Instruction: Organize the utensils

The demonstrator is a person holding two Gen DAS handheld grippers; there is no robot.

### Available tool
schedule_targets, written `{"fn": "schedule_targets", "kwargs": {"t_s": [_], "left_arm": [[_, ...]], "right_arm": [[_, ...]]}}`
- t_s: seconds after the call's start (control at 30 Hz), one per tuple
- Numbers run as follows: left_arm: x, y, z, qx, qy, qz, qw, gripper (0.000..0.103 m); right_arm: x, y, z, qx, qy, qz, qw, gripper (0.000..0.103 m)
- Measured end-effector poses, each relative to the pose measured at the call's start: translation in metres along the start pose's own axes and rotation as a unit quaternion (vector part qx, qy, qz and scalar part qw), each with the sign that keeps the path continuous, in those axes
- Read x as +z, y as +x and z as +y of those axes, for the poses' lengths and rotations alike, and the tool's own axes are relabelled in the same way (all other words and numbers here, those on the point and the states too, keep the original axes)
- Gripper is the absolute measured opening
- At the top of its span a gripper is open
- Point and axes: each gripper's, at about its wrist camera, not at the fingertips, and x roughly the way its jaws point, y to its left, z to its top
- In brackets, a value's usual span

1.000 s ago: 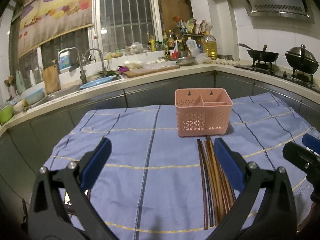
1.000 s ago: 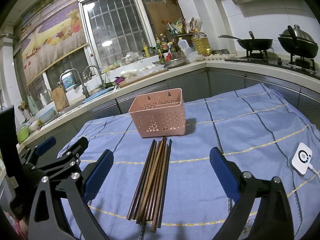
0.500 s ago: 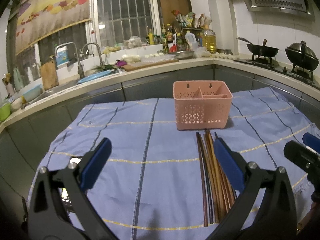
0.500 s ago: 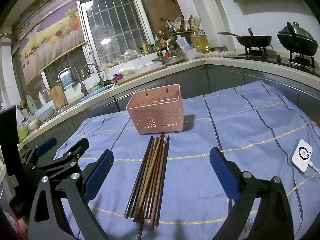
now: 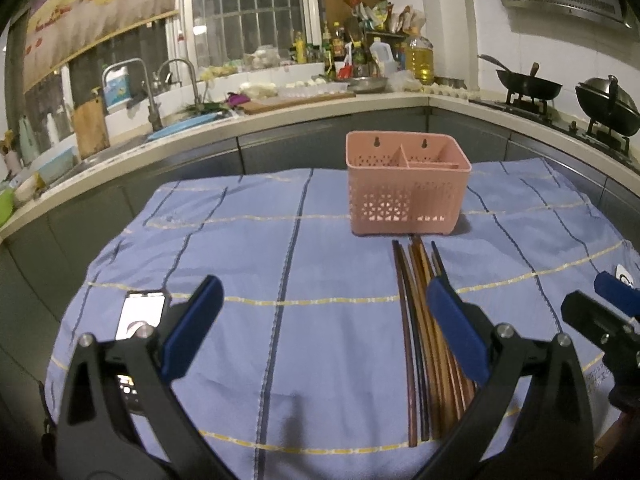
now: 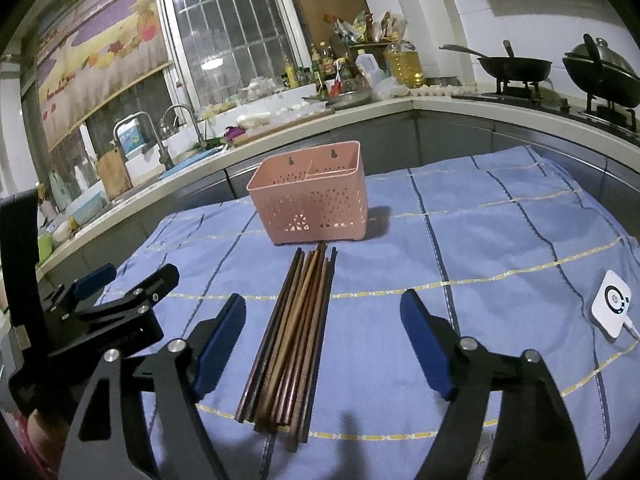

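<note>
A bundle of several dark and brown wooden chopsticks point(image 6: 296, 332) lies on the blue checked cloth, just in front of a pink perforated basket point(image 6: 312, 200) with divided compartments. My right gripper point(image 6: 322, 344) hovers above the near half of the bundle. Its jaws are closing with the chopsticks between them, but the pads do not touch the chopsticks. In the left wrist view, the left gripper point(image 5: 324, 328) stands open over bare cloth. The chopsticks point(image 5: 416, 320) run partly behind its right finger, and the basket point(image 5: 408, 188) stands beyond.
A phone point(image 5: 140, 316) lies on the cloth by the left gripper. A white puck-like device with a cable point(image 6: 612, 304) sits at the right. The kitchen counter with sink, bottles and stove pans wraps around behind the table.
The right gripper's blue pads have drawn closer together over the chopsticks. Both views have tipped slightly downward, bringing the phone into the left wrist view.
</note>
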Motion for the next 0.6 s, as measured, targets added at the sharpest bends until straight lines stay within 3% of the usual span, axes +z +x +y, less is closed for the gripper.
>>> {"fn": "schedule_targets", "kwargs": {"t_s": [0.4,0.5,0.6], "left_arm": [[-0.004,0.018,-0.001,-0.009,-0.001,0.035,0.9994,0.098],[-0.006,0.023,0.000,-0.023,-0.003,0.049,0.9985,0.097],[-0.010,0.033,0.003,-0.061,-0.010,0.079,0.9950,0.088]], "right_arm": [[-0.009,0.017,-0.006,-0.013,-0.006,0.045,0.999,0.070],[-0.013,0.023,-0.008,-0.017,-0.012,0.062,0.998,0.067],[-0.017,0.031,-0.010,-0.016,-0.017,0.078,0.997,0.063]]}}
